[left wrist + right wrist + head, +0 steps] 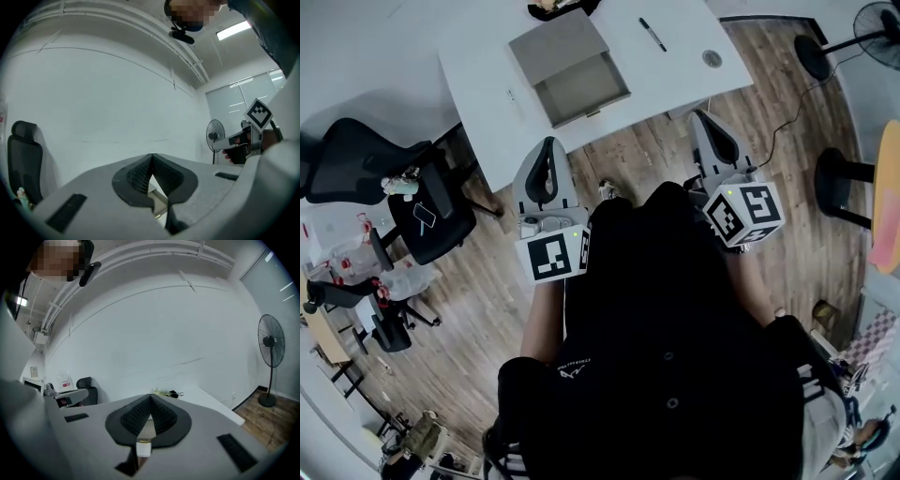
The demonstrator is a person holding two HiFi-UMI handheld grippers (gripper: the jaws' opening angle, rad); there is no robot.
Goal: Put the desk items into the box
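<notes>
Here | left gripper (547, 143) fingers closed, empty | right gripper (701, 117) same | box (581, 89) open | top-edge item (558, 7) cut off

Saw black office chairs (352, 159) on the wooden floor (487, 309), left of the white desk (675, 75). Noted a black standing fan (875, 26) off its right end, near a white wall (154, 329).

The desk (675, 82) is smooth, matt white; the box (561, 49) on it looks like matt grey card; the floor (645, 155) beside it is wood plank.
</notes>
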